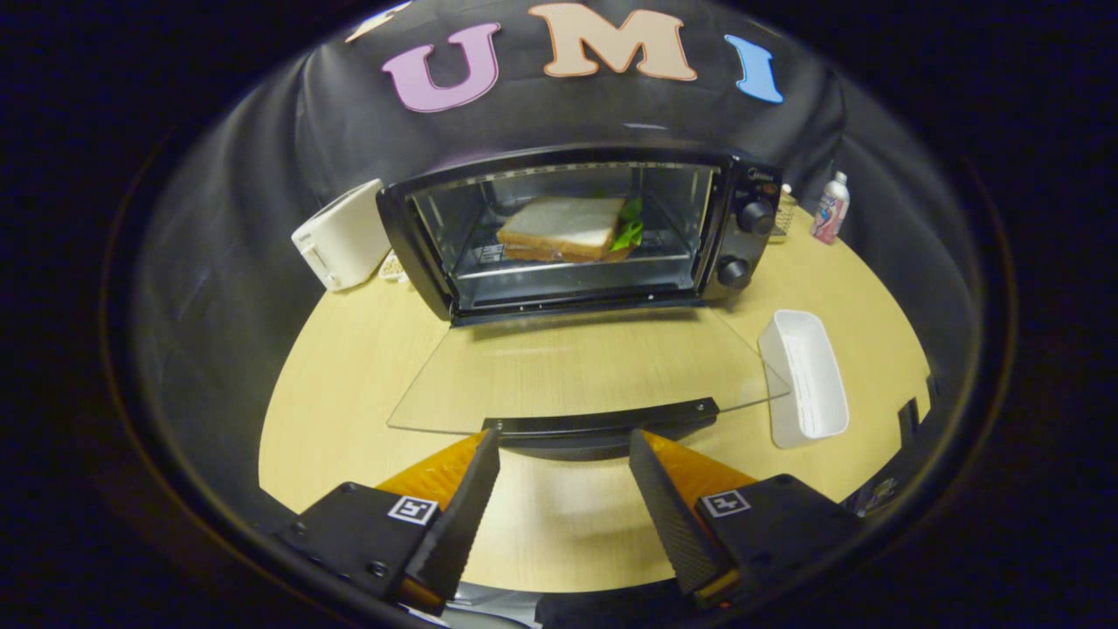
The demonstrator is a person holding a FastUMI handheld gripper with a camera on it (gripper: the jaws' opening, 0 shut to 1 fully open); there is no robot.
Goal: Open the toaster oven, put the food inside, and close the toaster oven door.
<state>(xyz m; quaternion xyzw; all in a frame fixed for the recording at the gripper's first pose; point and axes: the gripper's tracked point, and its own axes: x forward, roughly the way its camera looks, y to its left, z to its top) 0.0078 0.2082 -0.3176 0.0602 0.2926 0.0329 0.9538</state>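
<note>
A black toaster oven (742, 227) stands at the back of the wooden table, its glass door (576, 367) folded down flat toward me. A sandwich (563, 227) of white bread with green lettuce lies on the rack inside. The door's black handle (603, 421) runs along its near edge, just ahead of my fingertips. My gripper (563, 441) is open, its two fingers spread to either side of the handle's middle part, with nothing pressed between them.
A white oblong tray (803, 376) lies on the table (349, 367) to the right of the open door. A white toaster (341, 234) stands left of the oven. A small bottle (830, 207) stands at the far right behind the oven.
</note>
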